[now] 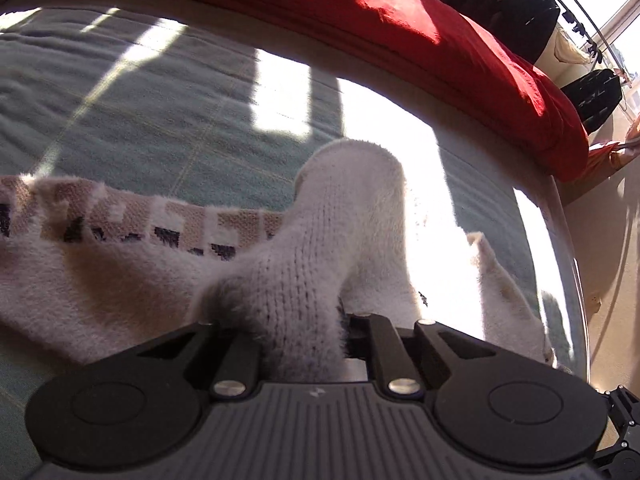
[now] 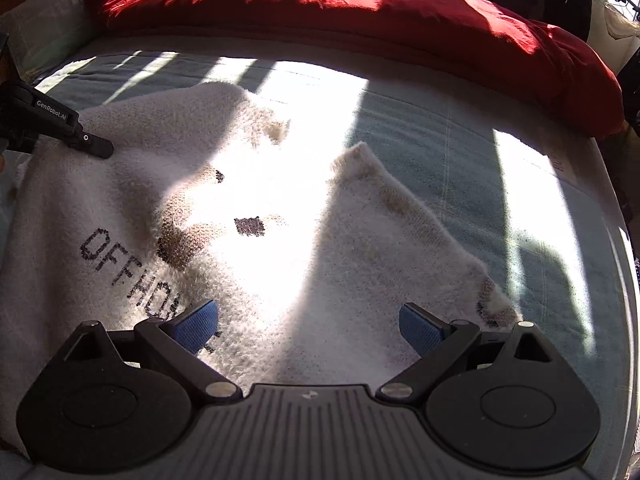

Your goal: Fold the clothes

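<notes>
A fluffy white knit sweater with black lettering lies spread on the bed. In the left wrist view a fold of the sweater is pulled up off the bed, and my left gripper is shut on it, the fabric hiding its fingertips. A patterned beige and black band runs along the sweater's edge at the left. That same left gripper shows at the left edge of the right wrist view, at the sweater's far left part. My right gripper hovers open over the sweater's near part, nothing between its blue pads.
A grey-green blanket covers the bed, with strong sun stripes across it. A red duvet is bunched along the far side. Dark clothes hang at the upper right. The bed's edge curves down the right.
</notes>
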`<state>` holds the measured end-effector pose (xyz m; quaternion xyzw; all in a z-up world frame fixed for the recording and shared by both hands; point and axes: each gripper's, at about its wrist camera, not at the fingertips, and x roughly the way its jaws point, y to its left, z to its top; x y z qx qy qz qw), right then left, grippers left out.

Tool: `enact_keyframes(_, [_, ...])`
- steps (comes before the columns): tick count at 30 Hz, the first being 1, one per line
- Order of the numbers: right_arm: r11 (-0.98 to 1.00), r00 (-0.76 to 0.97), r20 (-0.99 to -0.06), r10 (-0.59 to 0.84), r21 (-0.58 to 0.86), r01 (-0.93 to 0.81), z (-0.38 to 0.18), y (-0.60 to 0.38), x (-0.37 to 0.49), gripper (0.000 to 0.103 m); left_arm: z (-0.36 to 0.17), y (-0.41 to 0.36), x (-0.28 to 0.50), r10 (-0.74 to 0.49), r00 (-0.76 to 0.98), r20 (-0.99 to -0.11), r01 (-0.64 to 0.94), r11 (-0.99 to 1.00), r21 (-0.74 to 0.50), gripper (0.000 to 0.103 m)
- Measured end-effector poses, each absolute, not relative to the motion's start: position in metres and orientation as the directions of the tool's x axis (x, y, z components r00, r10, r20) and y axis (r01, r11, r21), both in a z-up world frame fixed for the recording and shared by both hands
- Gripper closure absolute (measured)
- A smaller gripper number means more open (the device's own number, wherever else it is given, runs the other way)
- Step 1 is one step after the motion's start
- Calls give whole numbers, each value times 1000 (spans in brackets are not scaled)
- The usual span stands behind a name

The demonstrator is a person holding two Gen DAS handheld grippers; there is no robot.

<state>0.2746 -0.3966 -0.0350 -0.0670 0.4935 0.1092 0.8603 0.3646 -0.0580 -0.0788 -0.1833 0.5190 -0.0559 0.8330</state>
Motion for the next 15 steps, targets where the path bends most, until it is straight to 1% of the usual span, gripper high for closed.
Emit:
enact_keyframes(3, [977,471,-875,109,8,-212,-42,-409,276,4,-92,-64,365,-264,430,-863,-95,938,-334,92])
enact_keyframes(6, [988,439,-891,118,60,-144,-50,-426,275,5,-98,-71,366,-238,419,-876,-76,952,-295,92])
enact_keyframes(8, [986,408,-898,165,151,-66,-55,-444,273,6,-101,-73,367,-233,413,-880,-70,956,-286,92])
enact_keyframes(11, [947,367,-889,274,317,61,-69,-469,264,6,-103,-75,367,-228,405,-885,-56,960,-274,91])
enact_keyframes(15, [880,325,-886,331,414,232,-94,-490,253,6,-103,-75,367,-227,399,-888,-55,961,-271,91])
